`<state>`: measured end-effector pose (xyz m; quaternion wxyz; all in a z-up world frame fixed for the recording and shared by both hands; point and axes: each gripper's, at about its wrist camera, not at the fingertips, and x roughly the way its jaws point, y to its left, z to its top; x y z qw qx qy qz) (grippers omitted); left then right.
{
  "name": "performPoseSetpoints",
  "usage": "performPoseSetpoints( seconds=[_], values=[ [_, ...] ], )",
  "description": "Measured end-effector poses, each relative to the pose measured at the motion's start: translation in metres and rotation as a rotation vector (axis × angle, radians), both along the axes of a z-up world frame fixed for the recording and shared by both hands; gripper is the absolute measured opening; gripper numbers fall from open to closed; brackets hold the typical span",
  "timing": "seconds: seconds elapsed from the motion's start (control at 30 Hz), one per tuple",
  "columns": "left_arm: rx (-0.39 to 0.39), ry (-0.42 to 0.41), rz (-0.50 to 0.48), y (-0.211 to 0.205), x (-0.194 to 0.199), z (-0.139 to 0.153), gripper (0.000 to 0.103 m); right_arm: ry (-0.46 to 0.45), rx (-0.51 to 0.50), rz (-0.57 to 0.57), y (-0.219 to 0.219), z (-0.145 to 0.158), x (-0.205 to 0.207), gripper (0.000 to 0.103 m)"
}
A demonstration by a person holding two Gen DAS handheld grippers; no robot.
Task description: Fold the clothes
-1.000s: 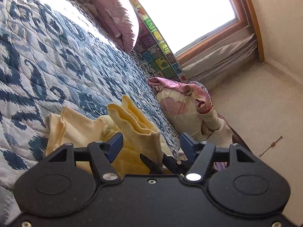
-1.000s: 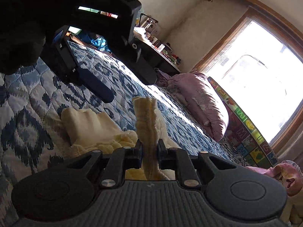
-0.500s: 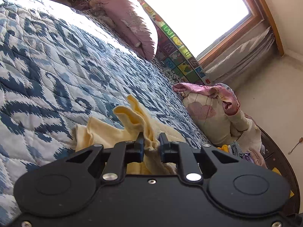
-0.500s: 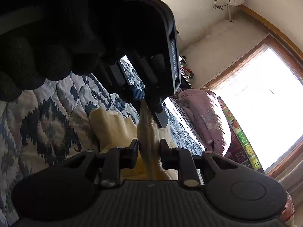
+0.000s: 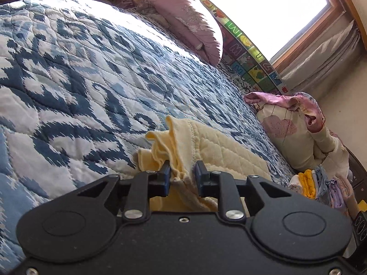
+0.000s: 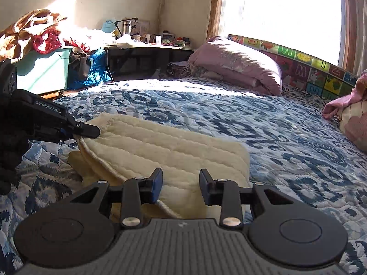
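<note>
Now that my right gripper (image 6: 180, 186) has let go, jaws opening, the cream garment (image 6: 160, 146) lies lower centre on the quilt (image 6: 286, 137); left gripper (image 5: 182, 176), also opening, still brushes a bunched edge.

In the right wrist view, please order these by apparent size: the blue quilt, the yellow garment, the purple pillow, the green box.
1. blue quilt
2. yellow garment, though nearest the camera
3. purple pillow
4. green box, partly covered

Left hand-held gripper (image 5: 182, 174) and right hand-held gripper (image 6: 181, 186), both angled down, jaws opening.
</note>
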<state>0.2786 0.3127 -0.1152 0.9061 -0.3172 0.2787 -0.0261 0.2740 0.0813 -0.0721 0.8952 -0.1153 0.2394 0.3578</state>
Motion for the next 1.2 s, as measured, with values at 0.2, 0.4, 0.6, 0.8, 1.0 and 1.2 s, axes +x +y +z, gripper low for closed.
performPoseSetpoints(
  seconds=[0.2, 0.4, 0.6, 0.8, 1.0, 1.2],
  values=[
    [0.260, -0.128, 0.072, -0.016, -0.013, 0.030, 0.052, 0.017, 0.029, 0.064, -0.002, -0.006, -0.005, 0.036],
    [0.473, -0.183, -0.019, -0.056, 0.000, 0.032, 0.052, -0.026, 0.065, 0.044, -0.010, 0.016, 0.013, 0.036],
    [0.610, -0.200, -0.094, -0.097, 0.022, 0.025, 0.057, -0.033, 0.045, 0.032, -0.004, 0.010, 0.042, 0.036],
    [0.632, -0.129, -0.127, -0.110, 0.043, 0.010, 0.057, -0.005, 0.039, 0.045, 0.005, -0.008, 0.056, 0.040],
    [0.614, -0.042, -0.159, -0.109, 0.051, -0.007, 0.057, 0.085, 0.074, 0.030, 0.004, -0.031, 0.067, 0.042],
    [0.613, -0.019, -0.162, -0.111, 0.053, -0.014, 0.059, 0.079, 0.072, 0.028, 0.003, -0.048, 0.066, 0.043]
  ],
)
